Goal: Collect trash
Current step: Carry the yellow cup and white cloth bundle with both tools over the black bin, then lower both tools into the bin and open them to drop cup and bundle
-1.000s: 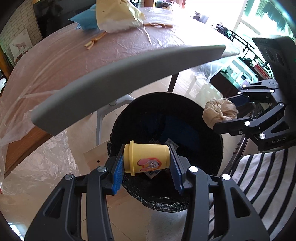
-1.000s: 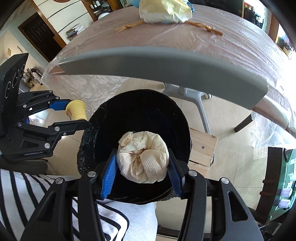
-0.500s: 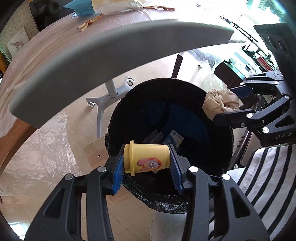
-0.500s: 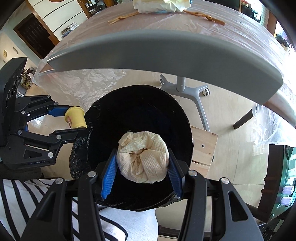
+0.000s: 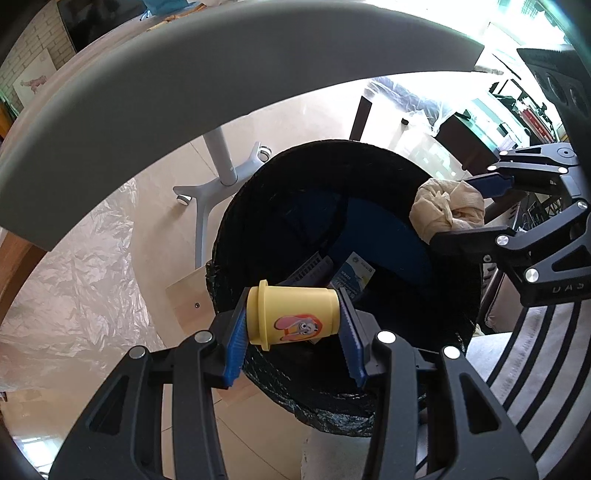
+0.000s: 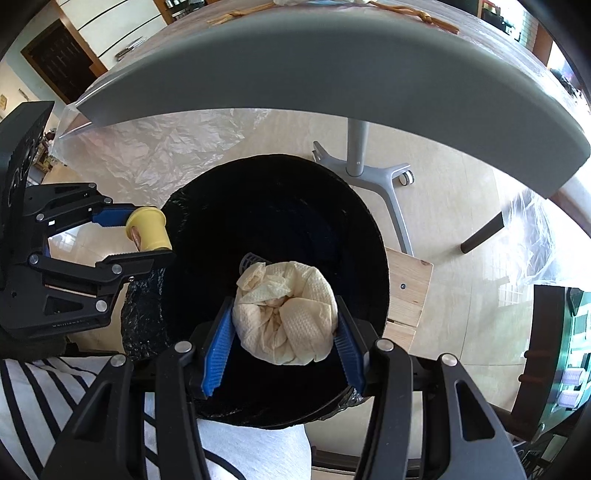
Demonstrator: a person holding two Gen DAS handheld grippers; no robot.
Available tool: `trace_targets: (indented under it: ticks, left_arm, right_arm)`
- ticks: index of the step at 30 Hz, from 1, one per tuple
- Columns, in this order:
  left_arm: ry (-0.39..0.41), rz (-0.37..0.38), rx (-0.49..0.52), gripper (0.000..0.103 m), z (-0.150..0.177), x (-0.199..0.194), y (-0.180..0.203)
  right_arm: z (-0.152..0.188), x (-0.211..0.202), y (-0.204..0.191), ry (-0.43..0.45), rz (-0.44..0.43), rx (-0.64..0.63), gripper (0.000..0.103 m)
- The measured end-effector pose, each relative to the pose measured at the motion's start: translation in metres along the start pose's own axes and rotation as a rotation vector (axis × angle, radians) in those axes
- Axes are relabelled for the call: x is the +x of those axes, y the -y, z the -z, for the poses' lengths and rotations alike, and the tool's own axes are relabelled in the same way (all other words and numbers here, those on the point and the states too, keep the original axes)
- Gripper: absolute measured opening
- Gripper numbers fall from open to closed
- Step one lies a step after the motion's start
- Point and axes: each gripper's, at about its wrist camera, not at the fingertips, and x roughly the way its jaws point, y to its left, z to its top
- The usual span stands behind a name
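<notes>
Sideways, yellow cup point(image 5: 293, 314), rim leftward, in left tongs point(image 5: 293, 332).

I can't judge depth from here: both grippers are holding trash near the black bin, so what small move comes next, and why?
Probably open the right gripper first. Its crumpled paper wad hangs squarely over the mouth of the black bin, so it should fall inside. The yellow cup in the left gripper sits nearer the bin's rim, so nudging it inward before release seems safer.

- A glossy beige tiled floor point(image 5: 155, 236) is seen.
- A grey table edge point(image 6: 332, 74) curves overhead.
- Clear plastic sheeting point(image 5: 74, 295) is spread beneath.
- Bright window light point(image 5: 517, 22) is admitted.
</notes>
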Motion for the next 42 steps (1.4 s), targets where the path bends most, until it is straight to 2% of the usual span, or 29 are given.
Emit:
trace_targets:
  ticks: [15,26,42]
  left_arm:
    - [-0.028,-0.008,-0.014,0.045,-0.001,0.015,-0.002]
    - [-0.071,-0.018,-0.004,0.045,0.003,0.034,-0.005]
    - [-0.081,-0.032,0.009,0.045,-0.004,0.045,-0.003]
  right_arm:
    - [0.005,0.014,0.014,-0.020,0.024,0.079,0.050]
    - [0.004,0.032,0.017,-0.047,0.040,0.076,0.050]
    - [0.002,0.041,0.013,-0.067,0.047,0.044,0.050]
